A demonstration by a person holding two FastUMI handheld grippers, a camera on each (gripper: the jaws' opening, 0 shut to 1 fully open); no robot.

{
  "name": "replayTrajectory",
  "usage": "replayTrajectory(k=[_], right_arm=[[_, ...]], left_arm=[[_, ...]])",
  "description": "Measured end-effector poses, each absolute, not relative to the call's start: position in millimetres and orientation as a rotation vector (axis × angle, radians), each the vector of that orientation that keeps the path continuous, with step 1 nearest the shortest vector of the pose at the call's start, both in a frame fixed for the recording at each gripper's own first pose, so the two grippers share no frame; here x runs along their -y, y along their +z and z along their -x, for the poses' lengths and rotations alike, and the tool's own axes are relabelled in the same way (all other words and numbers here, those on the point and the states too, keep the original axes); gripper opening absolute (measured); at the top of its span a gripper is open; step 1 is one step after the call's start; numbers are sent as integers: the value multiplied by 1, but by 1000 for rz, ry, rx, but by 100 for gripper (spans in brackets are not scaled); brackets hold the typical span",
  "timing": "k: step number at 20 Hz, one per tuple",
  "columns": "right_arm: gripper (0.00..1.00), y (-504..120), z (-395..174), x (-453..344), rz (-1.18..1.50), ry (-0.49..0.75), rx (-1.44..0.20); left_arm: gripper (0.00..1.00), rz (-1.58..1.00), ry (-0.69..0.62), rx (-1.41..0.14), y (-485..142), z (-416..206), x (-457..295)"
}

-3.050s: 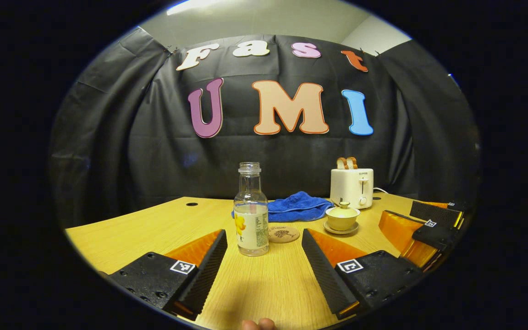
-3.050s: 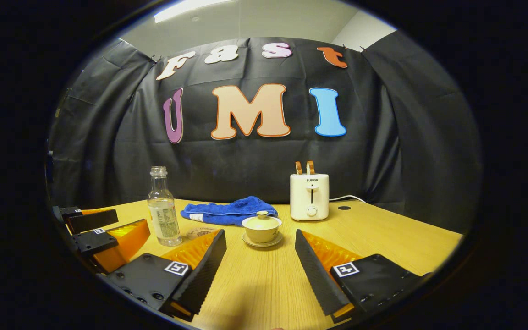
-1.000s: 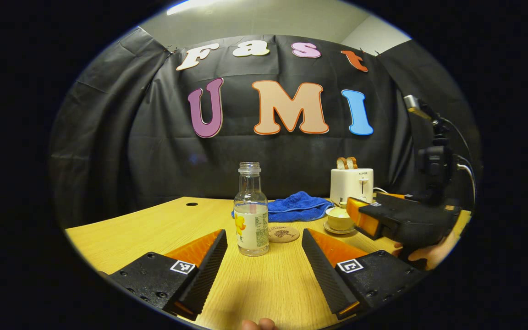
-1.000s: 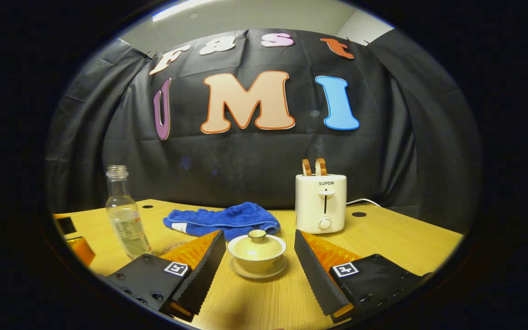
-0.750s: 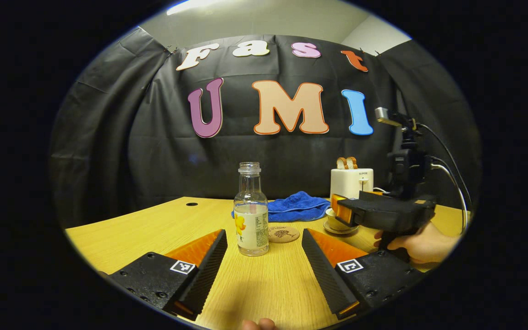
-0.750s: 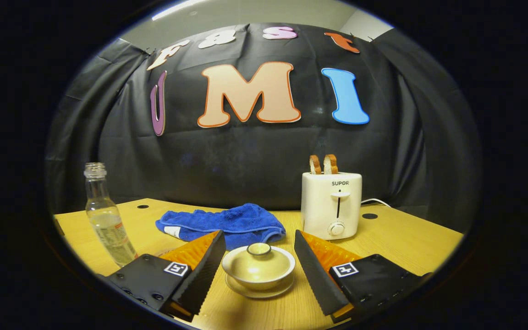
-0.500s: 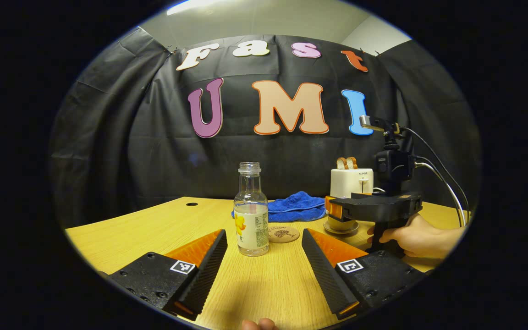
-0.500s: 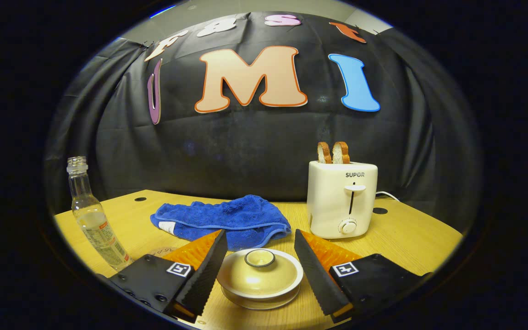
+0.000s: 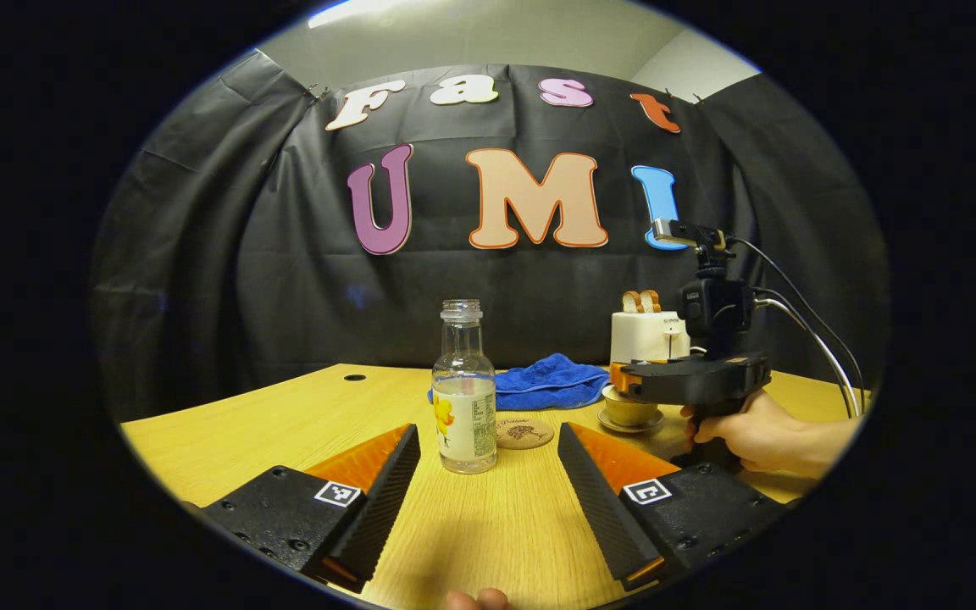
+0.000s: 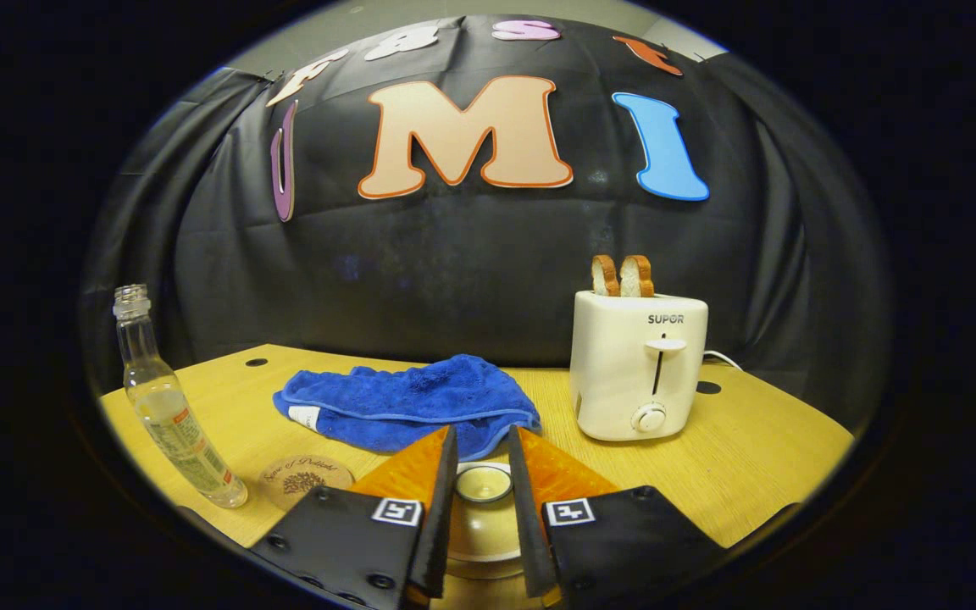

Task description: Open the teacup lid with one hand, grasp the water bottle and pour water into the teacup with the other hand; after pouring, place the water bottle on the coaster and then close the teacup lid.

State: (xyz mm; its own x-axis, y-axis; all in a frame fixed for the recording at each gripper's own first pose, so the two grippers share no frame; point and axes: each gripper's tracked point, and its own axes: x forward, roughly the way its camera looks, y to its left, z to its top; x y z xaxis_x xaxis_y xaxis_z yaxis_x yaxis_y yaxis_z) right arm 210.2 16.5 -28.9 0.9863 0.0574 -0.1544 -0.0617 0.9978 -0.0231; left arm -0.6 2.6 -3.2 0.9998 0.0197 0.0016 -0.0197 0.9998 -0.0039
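A light wooden table (image 9: 285, 415) is spreading across the lower half of both views. In the right gripper view a white two-slot toaster (image 10: 639, 364) with two slices of toast (image 10: 622, 276) is standing at centre right, and a crumpled blue towel (image 10: 403, 402) is lying left of it, at mid-frame.

The left gripper (image 9: 488, 491) is sitting low at the bottom of the left gripper view with its black, orange-backed fingers spread wide and holding nothing. The clear glass water bottle with a pale label (image 9: 464, 398) is standing upright, uncapped, in the middle of that view, beyond the gap between those fingers.

At the right of the left gripper view, a hand (image 9: 751, 434) is gripping the handle of the right gripper (image 9: 623, 385), which is reaching over the pale yellow ceramic teacup on its saucer (image 9: 629, 413).

In the right gripper view the right gripper (image 10: 481, 508) is at bottom centre with its fingers drawn in close on either side of the small round knob of the teacup lid (image 10: 483, 483); whether both fingers are pressing on the knob cannot be told.

The round brown cork coaster (image 9: 524, 432) is lying bare just right of the bottle in the left gripper view, and at lower left (image 10: 305, 479) in the right gripper view.
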Motion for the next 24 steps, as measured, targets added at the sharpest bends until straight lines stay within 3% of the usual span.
replayTrajectory(k=[1,3,4,6,8,11,12,18,24], right_arm=[[35,-29,-211,-18,30,63,-151],[46,-28,-210,-18,35,64,-152],[40,-29,-211,-18,36,61,-151],[40,-32,-211,-19,40,64,-159],[34,-29,-211,-18,44,61,-155],[34,-28,-211,-19,50,65,-151],[27,-28,-210,-20,51,70,-150],[27,-8,-201,-23,10,122,-27],[27,-7,-184,-21,2,145,-23]], left_arm=[[96,3,19,1,-4,1,-2],[96,3,19,1,-4,1,-2],[96,4,19,2,-3,1,-2],[96,3,20,1,-4,1,-2],[96,4,19,1,-3,1,-3],[96,4,20,1,-4,1,-2],[96,4,20,1,-3,1,-2],[96,4,21,1,-4,1,-2],[96,4,55,-3,-4,3,-9]])
